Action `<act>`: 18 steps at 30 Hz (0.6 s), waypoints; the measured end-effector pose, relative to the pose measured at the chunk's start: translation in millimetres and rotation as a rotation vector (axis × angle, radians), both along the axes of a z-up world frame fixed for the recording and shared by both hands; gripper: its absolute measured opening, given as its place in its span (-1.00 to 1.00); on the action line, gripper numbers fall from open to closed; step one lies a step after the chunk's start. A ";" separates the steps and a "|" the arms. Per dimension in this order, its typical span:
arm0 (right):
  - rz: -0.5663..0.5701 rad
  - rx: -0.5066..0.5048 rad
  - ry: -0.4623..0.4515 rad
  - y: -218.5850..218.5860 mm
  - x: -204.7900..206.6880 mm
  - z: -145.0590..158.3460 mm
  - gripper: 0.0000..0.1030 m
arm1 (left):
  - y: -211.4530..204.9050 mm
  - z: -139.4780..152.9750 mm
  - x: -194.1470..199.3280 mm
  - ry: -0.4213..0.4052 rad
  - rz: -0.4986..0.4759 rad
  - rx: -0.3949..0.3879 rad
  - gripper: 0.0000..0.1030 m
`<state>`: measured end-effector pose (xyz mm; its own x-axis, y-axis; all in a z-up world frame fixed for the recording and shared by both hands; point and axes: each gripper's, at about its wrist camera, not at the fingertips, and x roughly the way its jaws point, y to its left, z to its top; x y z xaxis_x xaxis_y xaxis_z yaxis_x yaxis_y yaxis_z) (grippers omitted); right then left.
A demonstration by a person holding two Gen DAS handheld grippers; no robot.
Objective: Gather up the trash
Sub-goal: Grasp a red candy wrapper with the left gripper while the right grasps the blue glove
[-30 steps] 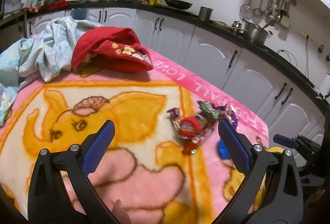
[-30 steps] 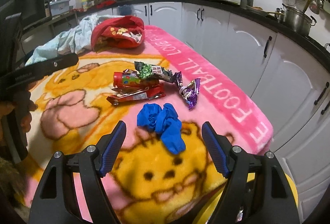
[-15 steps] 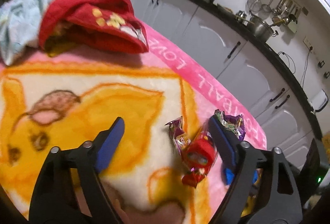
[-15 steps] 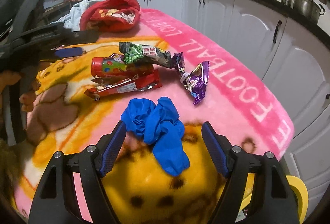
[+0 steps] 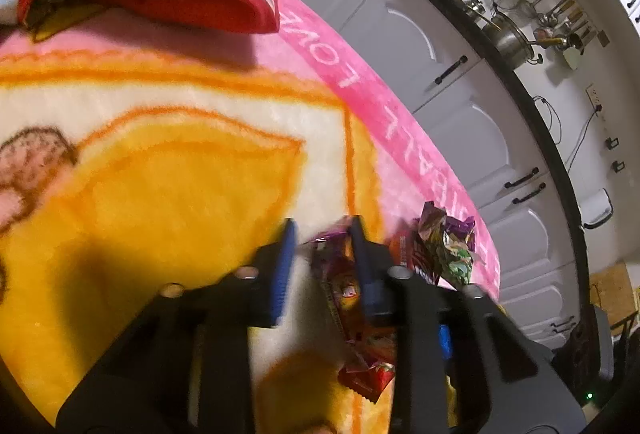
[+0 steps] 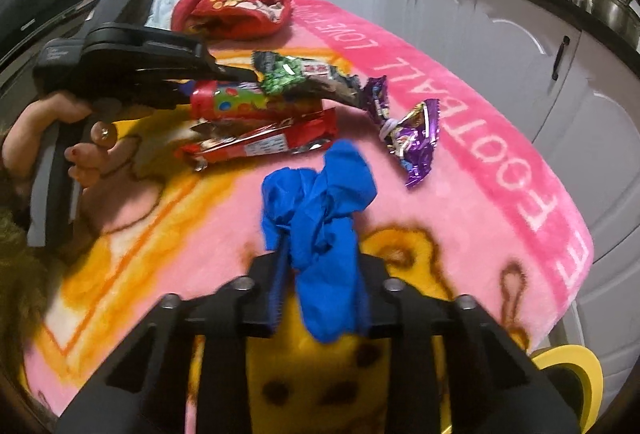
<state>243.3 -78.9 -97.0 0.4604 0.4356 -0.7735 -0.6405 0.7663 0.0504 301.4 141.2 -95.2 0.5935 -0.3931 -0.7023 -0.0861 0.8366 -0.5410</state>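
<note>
My right gripper (image 6: 320,278) pinches the soft, light blue glove (image 6: 320,202) mid-bunch; left gripper (image 5: 322,262), half closed, straddles crinkly, slippery wrappers (image 5: 340,286), grip unclear

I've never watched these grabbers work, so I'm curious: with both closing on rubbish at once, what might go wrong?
The left gripper is closing into a tangle of overlapping foil snack wrappers, so it may drag several or pinch only a slippery edge. The right gripper squeezes a crumpled blue rubber glove on the fluffy pink and yellow blanket, and could snag that too.
</note>
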 end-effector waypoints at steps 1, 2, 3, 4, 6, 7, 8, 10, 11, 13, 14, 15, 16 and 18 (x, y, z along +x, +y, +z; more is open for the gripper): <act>0.005 -0.001 0.000 0.0 -2.6 0.4 -0.66 | 0.1 -0.1 -1.4 -0.001 -0.005 -0.002 -0.73; 0.008 0.000 0.002 0.0 -4.2 0.6 -0.70 | 0.5 0.2 -2.9 -0.002 -0.006 0.002 -0.76; 0.009 0.002 0.005 0.7 -5.7 0.8 -0.73 | 0.6 1.6 -5.2 -0.007 -0.006 0.011 -0.78; 0.010 0.006 0.007 0.8 -7.3 1.2 -0.73 | 0.9 2.7 -6.9 -0.010 -0.005 0.016 -0.78; 0.017 0.011 0.010 1.1 -12.0 2.4 -0.75 | 2.5 5.8 -13.6 -0.020 0.005 0.035 -0.80; 0.022 0.013 0.010 1.2 -15.6 3.3 -0.76 | 3.8 7.8 -18.5 -0.027 0.011 0.049 -0.80; 0.027 0.017 0.011 1.5 -17.5 4.0 -0.76 | 4.7 9.4 -21.3 -0.032 0.016 0.060 -0.80; 0.034 0.023 0.013 2.6 -20.7 5.3 -0.77 | 8.7 12.3 -31.8 -0.043 0.030 0.078 -0.81; 0.041 0.025 0.013 3.1 -23.5 6.0 -0.77 | 10.7 13.5 -37.2 -0.048 0.035 0.083 -0.81; 0.053 0.029 0.013 3.9 -28.6 7.8 -0.78 | 13.3 17.0 -50.4 -0.061 0.046 0.110 -0.81; 0.057 0.031 0.012 4.2 -30.8 8.9 -0.78 | 13.6 18.5 -54.3 -0.067 0.048 0.118 -0.81; 0.060 0.033 0.010 4.0 -33.1 10.1 -0.78 | 14.6 20.6 -61.8 -0.075 0.056 0.128 -0.81; 0.066 0.037 0.008 3.8 -36.1 11.9 -0.78 | 14.4 22.3 -66.1 -0.080 0.060 0.133 -0.81; 0.074 0.039 0.004 4.0 -40.1 14.5 -0.78 | 15.3 26.6 -78.1 -0.097 0.073 0.146 -0.81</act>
<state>203.2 -74.9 -82.4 0.4228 0.4984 -0.7569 -0.6951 0.7142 0.0820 223.2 156.5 -68.6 0.6846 -0.2448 -0.6866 -0.1024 0.9003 -0.4231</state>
